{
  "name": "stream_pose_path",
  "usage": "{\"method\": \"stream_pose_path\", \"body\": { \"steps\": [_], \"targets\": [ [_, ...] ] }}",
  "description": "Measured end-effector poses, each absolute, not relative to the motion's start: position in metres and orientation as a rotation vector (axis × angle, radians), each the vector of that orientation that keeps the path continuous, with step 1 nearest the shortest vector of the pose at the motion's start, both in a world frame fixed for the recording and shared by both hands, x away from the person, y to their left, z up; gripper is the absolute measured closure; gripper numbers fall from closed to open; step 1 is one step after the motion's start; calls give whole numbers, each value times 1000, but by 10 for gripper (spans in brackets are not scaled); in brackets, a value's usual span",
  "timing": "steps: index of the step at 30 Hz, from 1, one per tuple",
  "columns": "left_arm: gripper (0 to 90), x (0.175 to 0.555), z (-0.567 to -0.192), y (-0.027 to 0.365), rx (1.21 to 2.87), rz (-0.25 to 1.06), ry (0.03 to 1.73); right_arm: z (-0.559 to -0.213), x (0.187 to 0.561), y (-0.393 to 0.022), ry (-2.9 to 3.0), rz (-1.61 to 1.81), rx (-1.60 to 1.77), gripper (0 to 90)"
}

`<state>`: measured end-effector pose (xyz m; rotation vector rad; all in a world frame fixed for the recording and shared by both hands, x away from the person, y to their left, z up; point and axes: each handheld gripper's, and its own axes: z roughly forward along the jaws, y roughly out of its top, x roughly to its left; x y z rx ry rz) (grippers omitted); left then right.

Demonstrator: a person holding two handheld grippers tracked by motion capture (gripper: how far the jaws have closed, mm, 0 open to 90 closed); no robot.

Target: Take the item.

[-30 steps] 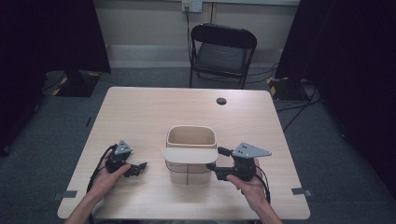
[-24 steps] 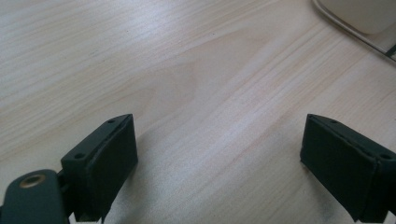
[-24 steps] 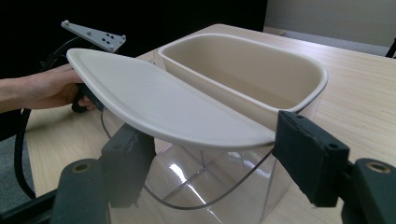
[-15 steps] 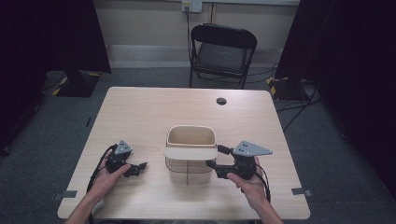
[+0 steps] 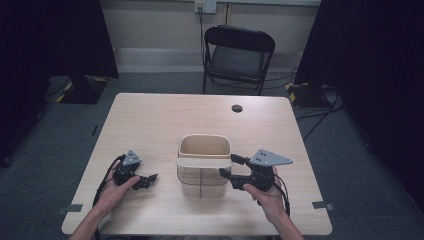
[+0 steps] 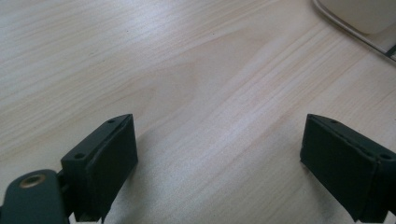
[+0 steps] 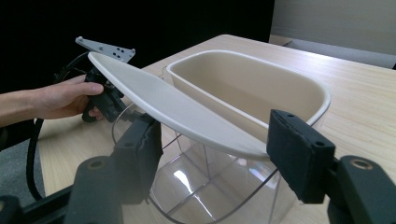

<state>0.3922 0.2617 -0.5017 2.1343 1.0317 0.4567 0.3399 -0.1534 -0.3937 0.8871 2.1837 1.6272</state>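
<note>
A container with a beige upper tub (image 5: 205, 146) on a clear base (image 5: 200, 186) stands in the middle of the wooden table (image 5: 165, 120). A flat white handle strip (image 5: 204, 162) (image 7: 173, 107) lies across its near rim. My right gripper (image 5: 229, 166) (image 7: 219, 154) sits at the container's right side with the strip's end between its jaws. They have just been closing, and a gap still shows beside the strip. My left gripper (image 5: 146, 181) (image 6: 219, 158) rests open on the table left of the container, holding nothing.
A small dark round spot (image 5: 237, 108) marks the table's far right part. A black folding chair (image 5: 239, 55) stands behind the table. Cables trail from both grippers toward the near edge.
The right gripper's jaws stand a little closer together around the end of the handle strip. Both hands and the container have kept their places.
</note>
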Motion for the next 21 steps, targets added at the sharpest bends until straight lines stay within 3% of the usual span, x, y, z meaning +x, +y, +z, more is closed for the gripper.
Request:
{"method": "stream_pose_path", "body": {
  "steps": [21],
  "targets": [
    [102, 392, -502, 262, 2139, 460, 1025, -390, 342, -154, 2188, 1639, 906, 402]
  ]
}}
